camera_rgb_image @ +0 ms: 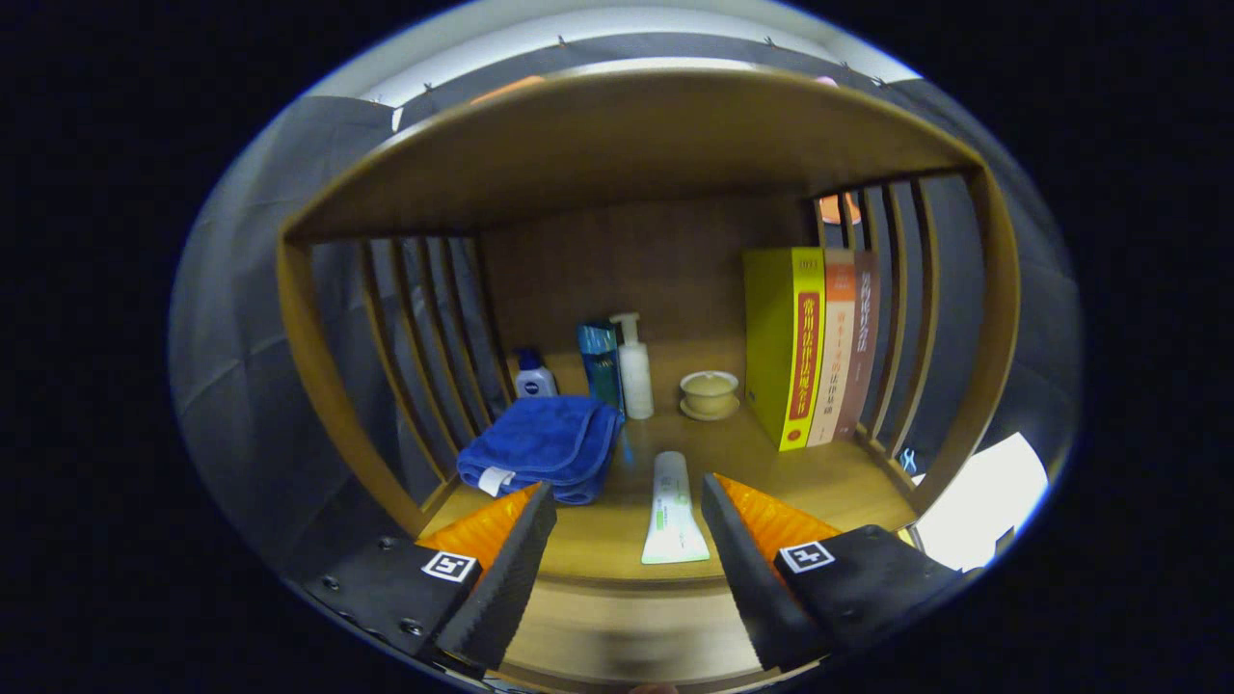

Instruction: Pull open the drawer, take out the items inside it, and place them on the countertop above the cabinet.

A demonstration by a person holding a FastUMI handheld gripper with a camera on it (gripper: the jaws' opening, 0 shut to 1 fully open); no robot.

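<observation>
**Tool wide open over a tube on the tabletop**

The tool (627, 501) stands wide, its two fingers (501, 569) spread apart and pressing on nothing. It faces into a wooden cabinet (617, 145) with slatted side walls and a solid back panel.

At the left side of the tabletop (829, 477), a folded blue towel (540, 445) lies near the front edge, just ahead of the left finger. Behind it, toward the back left corner, stands a small dark blue bottle with a white label (533, 376). To its right a teal box (600, 364) stands upright, with a white pump bottle (633, 368) touching or just beside it.

In the middle, a white tube with green print (673, 511) lies flat near the front edge, its flat end toward the tool, between the two fingers but touched by neither.

Further right, near the back, a small cream lidded bowl on a saucer (710, 393) sits. Along the right side three books (810, 347) stand upright against the slats, the yellow one outermost.

A drawer cannot be made out.
</observation>
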